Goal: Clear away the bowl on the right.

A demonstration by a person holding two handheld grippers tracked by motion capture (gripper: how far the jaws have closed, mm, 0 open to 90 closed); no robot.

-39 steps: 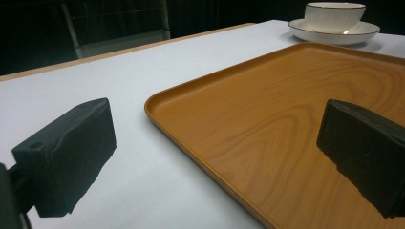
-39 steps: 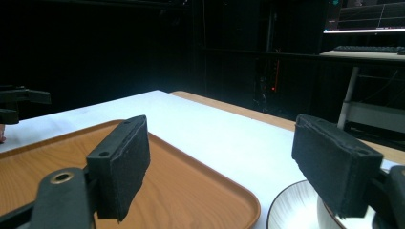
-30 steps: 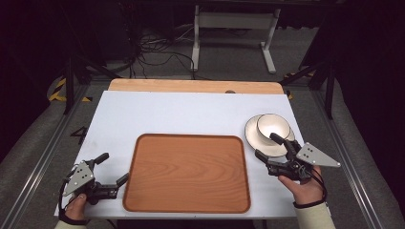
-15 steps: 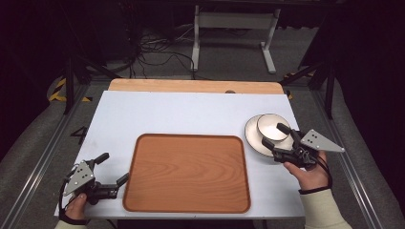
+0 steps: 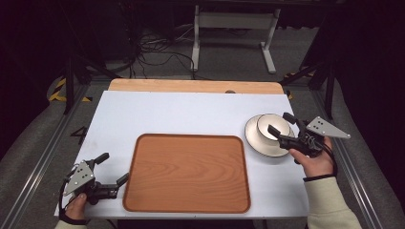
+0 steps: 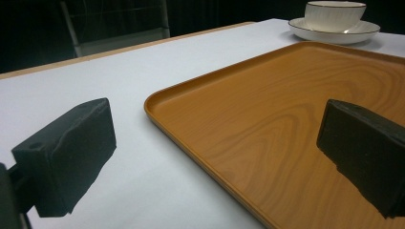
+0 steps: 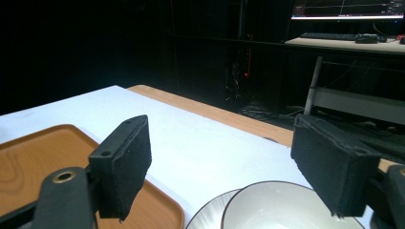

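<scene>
The right gripper has its jaws wide apart. It hangs just over the white cup, with one jaw on each side of the rim. In the right gripper view the cup sits low between the two black jaws, and nothing is held yet. The cup stands on a white saucer. Both are just to the right of the wooden tray, near its far right corner.

The cup looks like thin china with a dark line round the rim. I think it is light, hard and smooth, so it could slip. It could also chip or break if squeezed hard or bumped. The rim wall looks like the best place to hold, one jaw inside and one outside. The cup is loose on the saucer, so it may slide or rattle.

The left gripper is open too and holds nothing. It rests low by the tray's near left corner. One jaw is over the tray's edge.
</scene>
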